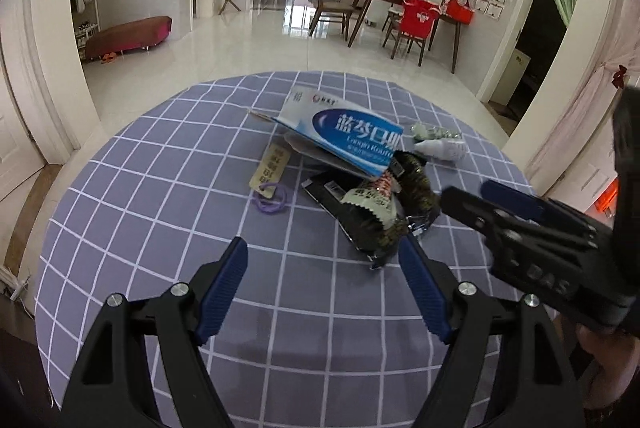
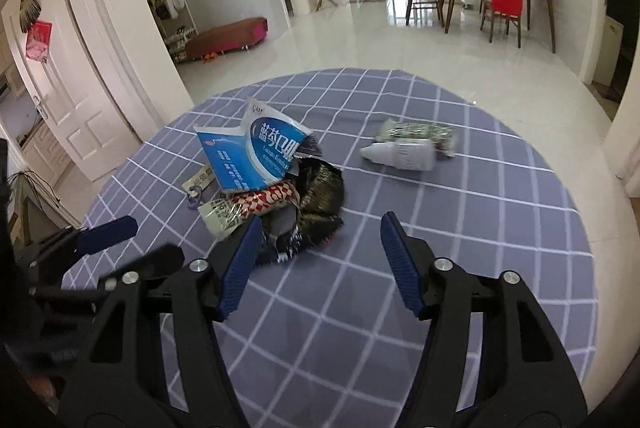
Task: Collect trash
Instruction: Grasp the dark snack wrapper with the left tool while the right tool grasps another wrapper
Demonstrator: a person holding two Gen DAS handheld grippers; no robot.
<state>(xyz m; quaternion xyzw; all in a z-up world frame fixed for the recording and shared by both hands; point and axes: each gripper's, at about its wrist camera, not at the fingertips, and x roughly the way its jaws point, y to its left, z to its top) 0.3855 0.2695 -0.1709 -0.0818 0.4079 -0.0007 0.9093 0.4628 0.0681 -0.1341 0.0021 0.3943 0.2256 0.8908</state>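
A heap of trash lies on the round table with the purple checked cloth (image 1: 160, 164) (image 2: 500, 228). A flattened blue and white box (image 1: 352, 138) (image 2: 256, 156) tops it. Dark snack wrappers (image 1: 384, 212) (image 2: 316, 204) lie under it, nearer me. A yellow tag with a purple loop (image 1: 270, 176) (image 2: 198, 184) lies to its left. A small white bottle (image 1: 442, 148) (image 2: 400, 154) and a green wrapper (image 1: 428, 132) (image 2: 416, 132) lie apart on the right. My left gripper (image 1: 324, 256) is open and empty, just short of the wrappers. My right gripper (image 2: 320, 232) (image 1: 472, 192) is open and empty, by the wrappers' near edge.
Beyond the table is a tiled floor with a dining table and chairs (image 1: 404, 20), a low red bench (image 1: 128, 36) and a clothes rack (image 1: 86, 0). A white door (image 2: 60, 100) stands at the left in the right wrist view.
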